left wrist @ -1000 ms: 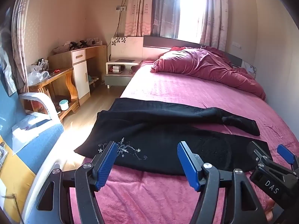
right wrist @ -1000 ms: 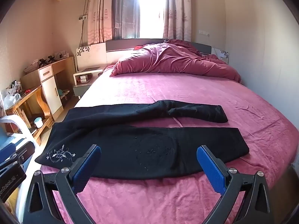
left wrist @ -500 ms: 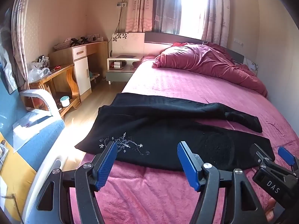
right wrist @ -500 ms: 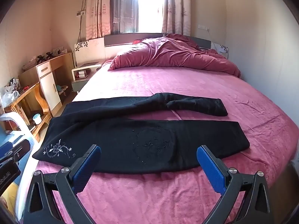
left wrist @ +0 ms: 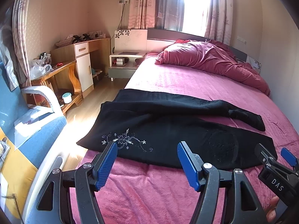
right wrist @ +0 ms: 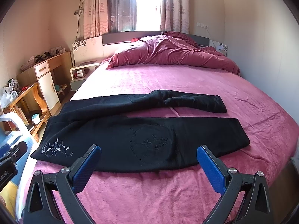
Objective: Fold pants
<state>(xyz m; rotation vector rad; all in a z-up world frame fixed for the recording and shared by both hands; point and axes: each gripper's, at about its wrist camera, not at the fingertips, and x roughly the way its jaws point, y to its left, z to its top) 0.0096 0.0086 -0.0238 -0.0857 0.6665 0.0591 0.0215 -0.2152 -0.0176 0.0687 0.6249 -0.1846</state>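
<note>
A bedroom with a curtained window at the far end holds a wide bed [right wrist: 168,78] under a magenta cover, a bunched red duvet [right wrist: 172,54] heaped at its far end and a wooden desk [left wrist: 74,63] along the left wall. The black pants [right wrist: 149,138] lie spread across the near half of the bed, waist to the left with its pale floral embroidery [left wrist: 123,140] near the left edge, the two legs running right. The near leg lies flat and straight; the far leg is twisted and its cuff seems doubled over, though black on black makes that hard to read.

The left gripper [left wrist: 147,160] hovers above the cover just short of the near hem, jaws spread wide and holding nothing. The right gripper [right wrist: 149,164] hangs likewise, wide open and empty, facing the middle of the near leg.

No fold appears started. A clean first step would likely be to straighten the far leg, then pinch it at waist and cuff together and lay it squarely over the near one, edges matched, keeping the cloth low so it does not drag the cover into wrinkles.
</note>
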